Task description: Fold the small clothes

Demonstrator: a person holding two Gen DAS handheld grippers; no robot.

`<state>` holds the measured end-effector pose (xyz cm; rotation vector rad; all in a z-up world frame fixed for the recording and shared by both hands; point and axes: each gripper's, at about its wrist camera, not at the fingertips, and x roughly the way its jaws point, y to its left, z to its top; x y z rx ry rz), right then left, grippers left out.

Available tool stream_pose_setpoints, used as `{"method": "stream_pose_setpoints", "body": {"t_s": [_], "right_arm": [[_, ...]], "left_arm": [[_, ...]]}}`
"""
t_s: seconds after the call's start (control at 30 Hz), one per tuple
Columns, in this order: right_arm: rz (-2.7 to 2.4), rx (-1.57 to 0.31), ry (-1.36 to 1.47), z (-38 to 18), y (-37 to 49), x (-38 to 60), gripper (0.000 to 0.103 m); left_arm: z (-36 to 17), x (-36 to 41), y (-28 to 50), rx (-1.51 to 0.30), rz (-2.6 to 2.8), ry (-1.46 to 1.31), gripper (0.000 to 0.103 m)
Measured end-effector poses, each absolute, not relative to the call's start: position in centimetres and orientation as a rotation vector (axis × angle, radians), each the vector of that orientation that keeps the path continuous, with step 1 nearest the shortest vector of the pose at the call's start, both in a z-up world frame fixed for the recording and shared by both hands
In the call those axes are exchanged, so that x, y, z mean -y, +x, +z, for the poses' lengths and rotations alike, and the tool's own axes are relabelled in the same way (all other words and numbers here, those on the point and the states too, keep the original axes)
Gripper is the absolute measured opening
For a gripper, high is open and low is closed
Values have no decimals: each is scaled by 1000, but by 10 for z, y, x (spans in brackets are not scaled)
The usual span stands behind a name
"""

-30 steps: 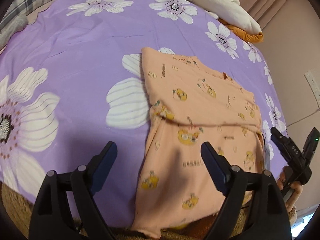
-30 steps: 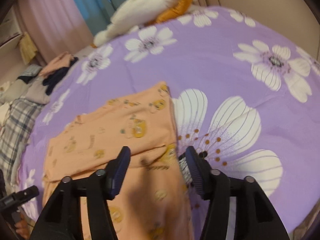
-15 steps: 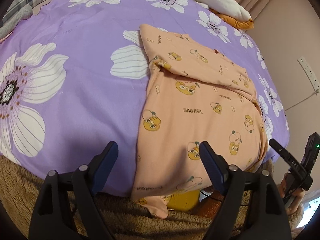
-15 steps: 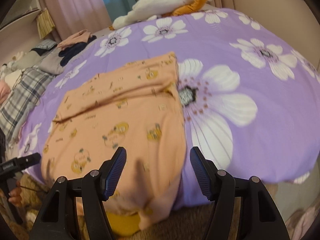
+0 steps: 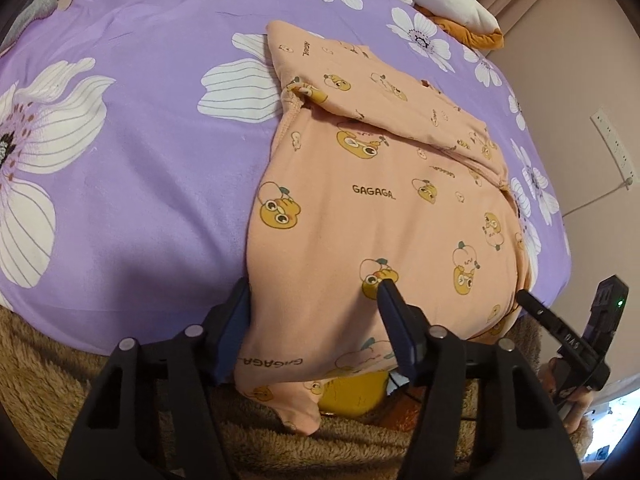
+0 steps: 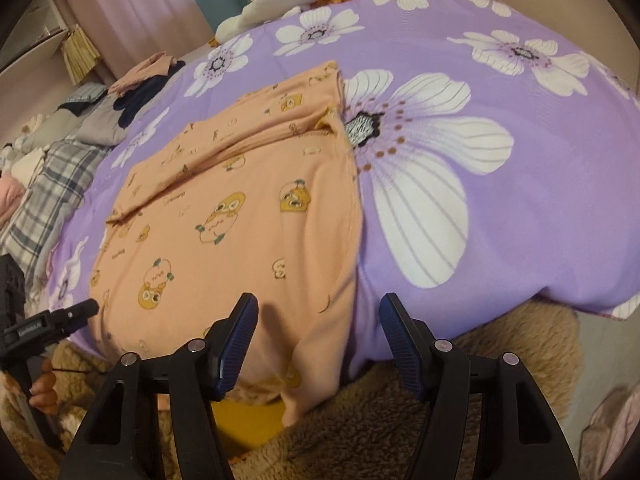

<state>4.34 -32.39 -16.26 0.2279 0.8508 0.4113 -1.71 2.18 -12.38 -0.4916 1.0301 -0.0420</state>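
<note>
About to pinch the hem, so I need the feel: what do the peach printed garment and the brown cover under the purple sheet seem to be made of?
Peach garment: looks like soft matte cotton-type knit; it drapes limply over the bed edge and creases softly, with a printed pattern. Brown cover: seems a plush, fleecy pile; its surface is tufted and fuzzy. Neither fibre can be confirmed by sight.

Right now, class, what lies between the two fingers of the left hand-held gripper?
The near hem of the peach garment lies between the fingers of the left hand-held gripper, whose jaws are closing around it; the left wrist view shows this.
</note>
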Motion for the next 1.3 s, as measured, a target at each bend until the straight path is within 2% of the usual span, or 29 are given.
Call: {"method": "stream_pose_setpoints", "body": {"t_s": [0.03, 0.07, 0.1, 0.13, 0.17, 0.23, 0.27, 0.57, 0.67, 1.03, 1.3], "right_arm": [[414, -848, 220, -163, 43, 323, 61], [417, -846, 207, -163, 42, 320, 52], [417, -840, 196, -163, 42, 319, 48], [422, -838, 193, -163, 42, 318, 40], [443, -841, 201, -163, 42, 317, 26], [466, -841, 213, -163, 43, 314, 15], [470, -837, 206, -162, 43, 313, 13], [568, -785, 310, -129, 48, 318, 11], [593, -736, 343, -112, 54, 320, 8], [611, -634, 404, -79, 85, 319, 8], [505, -639, 439, -83, 128, 328, 8]], "left_arm": [[-124, -21, -17, -1028, -45, -491, 47], [-124, -20, -16, -1027, -42, -490, 42], [-125, -19, -16, -1024, -39, -485, 40], [-124, -19, -16, -1019, -41, -479, 32], [-124, -18, -15, -1018, -49, -480, 22], [-127, -18, -14, -1021, -86, -520, 11], [-127, -18, -13, -1021, -85, -529, 10], [-96, -29, -16, -926, -110, -559, 4], [-77, -35, -11, -873, -140, -572, 4], [-42, -49, 19, -755, -129, -553, 4], [-65, -71, 64, -800, 2, -555, 5]]}}
